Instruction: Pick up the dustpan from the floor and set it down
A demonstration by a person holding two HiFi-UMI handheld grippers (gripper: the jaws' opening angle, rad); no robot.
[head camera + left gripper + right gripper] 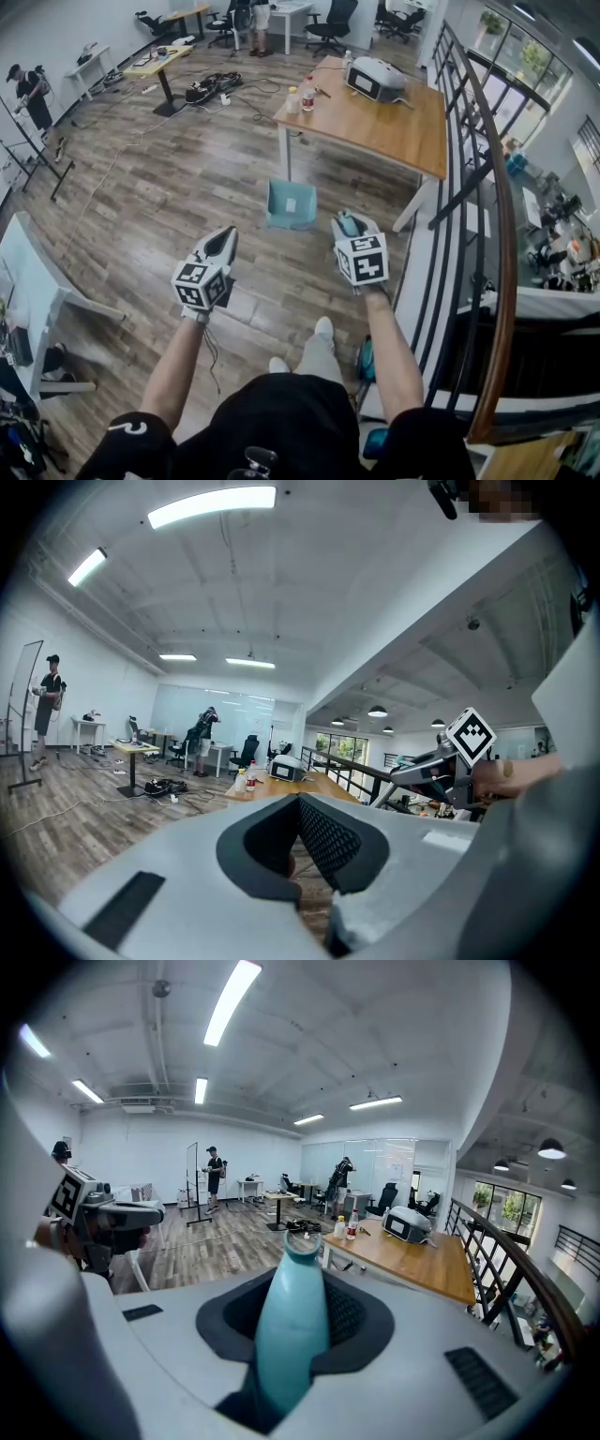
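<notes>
Wood-plank office floor [187, 206] fills the head view, where a square teal plastic dustpan [291, 204] sits by the wooden table [375, 127], just beyond the left gripper [223, 240] and right gripper [349, 225]. The left gripper view shows the jaws spread, with nothing between them. In the right gripper view, the jaws pinch a tapered teal plastic handle [298, 1288].

Wood floor [187, 216]: teal box [291, 204], maybe bin, cables [214, 87]. Table [394, 131]: bottles [307, 94], grey machine [375, 79].
</notes>
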